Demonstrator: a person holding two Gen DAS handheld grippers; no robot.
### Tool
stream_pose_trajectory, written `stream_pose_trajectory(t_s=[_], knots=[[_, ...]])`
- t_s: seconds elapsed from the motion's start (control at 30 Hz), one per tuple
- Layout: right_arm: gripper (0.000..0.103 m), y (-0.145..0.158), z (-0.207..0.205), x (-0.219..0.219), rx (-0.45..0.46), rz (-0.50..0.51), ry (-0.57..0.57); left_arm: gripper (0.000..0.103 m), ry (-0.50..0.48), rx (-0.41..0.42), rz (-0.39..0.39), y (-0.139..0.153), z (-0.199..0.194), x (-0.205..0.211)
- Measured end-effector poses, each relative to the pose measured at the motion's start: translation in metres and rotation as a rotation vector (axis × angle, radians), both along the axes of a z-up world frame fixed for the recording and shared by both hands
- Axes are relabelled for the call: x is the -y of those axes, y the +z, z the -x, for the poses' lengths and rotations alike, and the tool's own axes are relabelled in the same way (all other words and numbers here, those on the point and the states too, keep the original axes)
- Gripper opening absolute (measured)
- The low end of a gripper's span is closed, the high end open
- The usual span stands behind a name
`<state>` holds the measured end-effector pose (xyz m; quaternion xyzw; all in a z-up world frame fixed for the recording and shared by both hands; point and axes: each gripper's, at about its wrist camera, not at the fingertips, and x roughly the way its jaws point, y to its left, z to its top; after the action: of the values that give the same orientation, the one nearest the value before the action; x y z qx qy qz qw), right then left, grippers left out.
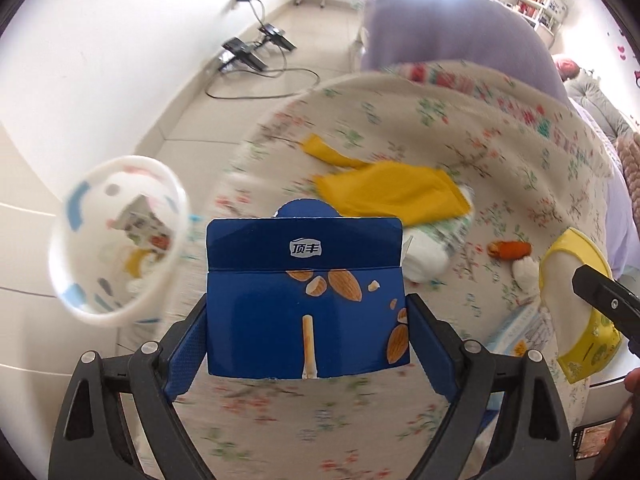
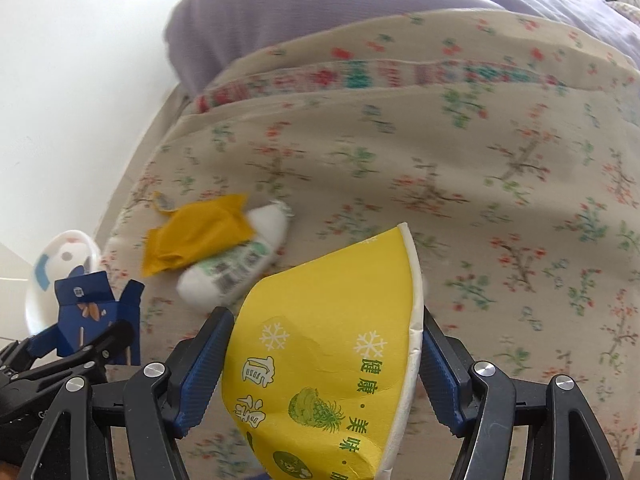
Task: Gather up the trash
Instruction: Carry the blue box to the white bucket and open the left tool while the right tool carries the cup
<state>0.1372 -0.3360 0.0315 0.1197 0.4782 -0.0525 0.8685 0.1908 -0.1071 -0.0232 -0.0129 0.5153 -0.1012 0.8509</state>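
Note:
My left gripper (image 1: 308,344) is shut on a blue snack box (image 1: 306,296) with almonds printed on it, held above the floral bedspread (image 1: 400,140). A white trash bin (image 1: 116,236) with some trash inside stands to its left. My right gripper (image 2: 324,360) is shut on a crushed yellow paper bowl (image 2: 332,344). The bowl also shows in the left wrist view (image 1: 576,304). The blue box and left gripper (image 2: 86,344) show at the lower left of the right wrist view, with the bin (image 2: 56,276) behind them. A yellow wrapper (image 1: 388,192) lies over a white bottle (image 2: 236,264) on the bed.
An orange-and-white scrap (image 1: 512,252) and a pale blue packet (image 1: 520,332) lie on the bedspread. A lilac blanket (image 1: 452,24) covers the far end of the bed. Cables and black pedals (image 1: 248,54) lie on the tiled floor by the wall.

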Motion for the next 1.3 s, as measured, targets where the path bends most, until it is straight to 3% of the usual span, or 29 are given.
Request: stream_pose_trajectory(t_s=[0.47, 0.97, 1.3], knots=[[0.075, -0.004, -0.028, -0.088, 0.021, -0.01, 0.122, 0.092, 0.126, 0.042, 0.01, 0.007, -0.01, -0.107], [0.075, -0.014, -0.056, -0.145, 0.03, -0.041, 0.19, 0.096, 0.19, 0.071, 0.06, 0.002, -0.038, -0.163], [0.075, -0.023, -0.075, -0.176, 0.04, -0.1, 0.234, 0.101, 0.243, 0.069, -0.014, 0.005, -0.032, -0.193]])
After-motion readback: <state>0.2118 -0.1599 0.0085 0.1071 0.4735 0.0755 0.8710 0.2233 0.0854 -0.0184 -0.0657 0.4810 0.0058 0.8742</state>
